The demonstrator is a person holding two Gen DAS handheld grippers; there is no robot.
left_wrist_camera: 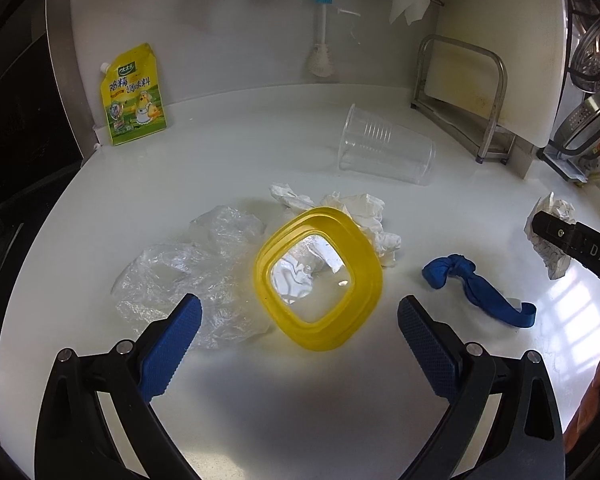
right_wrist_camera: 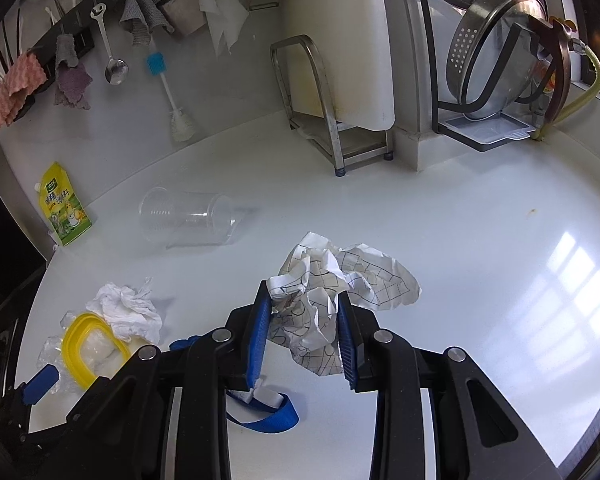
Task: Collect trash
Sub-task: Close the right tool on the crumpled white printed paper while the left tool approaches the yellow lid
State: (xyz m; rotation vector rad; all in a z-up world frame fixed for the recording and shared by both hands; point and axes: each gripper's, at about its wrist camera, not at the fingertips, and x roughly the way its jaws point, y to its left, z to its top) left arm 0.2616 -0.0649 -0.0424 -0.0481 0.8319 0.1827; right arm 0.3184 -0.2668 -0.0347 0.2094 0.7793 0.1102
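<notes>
My right gripper (right_wrist_camera: pixel 305 298) is shut on a crumpled sheet of printed paper (right_wrist_camera: pixel 340 276), its blue pads pressing both sides of the wad; the same paper (left_wrist_camera: pixel 550 236) shows at the right edge of the left wrist view. My left gripper (left_wrist_camera: pixel 300 312) is open just short of a yellow lid (left_wrist_camera: pixel 318 278) with a clear centre. Beside the lid lie a clear plastic bag (left_wrist_camera: pixel 192 272), a crumpled white tissue (left_wrist_camera: pixel 356 216) and a knotted blue strap (left_wrist_camera: pixel 472 284). A clear plastic cup (left_wrist_camera: pixel 386 146) lies on its side farther back.
A yellow seasoning pouch (left_wrist_camera: pixel 134 96) leans on the back wall at left. A metal rack (left_wrist_camera: pixel 460 100) holds a white cutting board, with a dish rack (right_wrist_camera: pixel 500 80) of steel bowls to its right. A brush (left_wrist_camera: pixel 322 32), a spoon and cloths hang on the wall.
</notes>
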